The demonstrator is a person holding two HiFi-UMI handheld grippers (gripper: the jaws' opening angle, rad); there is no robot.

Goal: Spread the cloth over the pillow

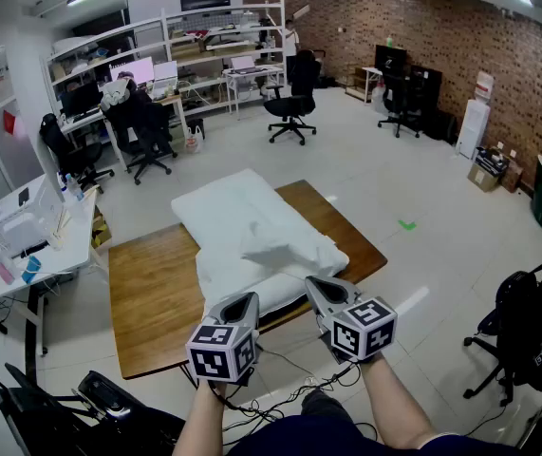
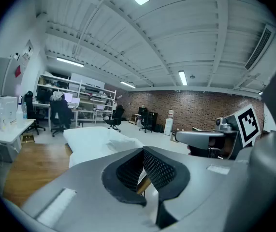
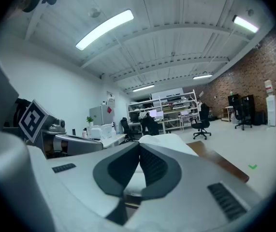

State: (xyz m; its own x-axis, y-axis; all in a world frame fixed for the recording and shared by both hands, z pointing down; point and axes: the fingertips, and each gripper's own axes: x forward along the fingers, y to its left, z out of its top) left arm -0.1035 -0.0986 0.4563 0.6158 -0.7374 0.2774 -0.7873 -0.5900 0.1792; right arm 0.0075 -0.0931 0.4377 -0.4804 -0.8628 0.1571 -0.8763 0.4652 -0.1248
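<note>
A long white pillow [image 1: 221, 207] lies on a wooden table [image 1: 152, 293]. A white cloth [image 1: 285, 252] lies on it, rumpled into a raised fold near the front right; where cloth ends and pillow begins I cannot tell. Both grippers hover side by side at the table's near edge, pointing at the pillow's near end. My left gripper [image 1: 248, 298] is shut with nothing between its jaws, and so is my right gripper [image 1: 312, 282]. In the left gripper view the pillow [image 2: 92, 139] shows beyond the closed jaws [image 2: 142, 150]. The right gripper view shows the pillow [image 3: 169, 141] past its closed jaws [image 3: 139, 144].
Cables [image 1: 294, 388] trail on the floor below my hands. A white desk [image 1: 33, 255] with small items stands at the left, and a black office chair [image 1: 527, 335] at the right. More chairs [image 1: 289, 107] and shelving stand far behind the table.
</note>
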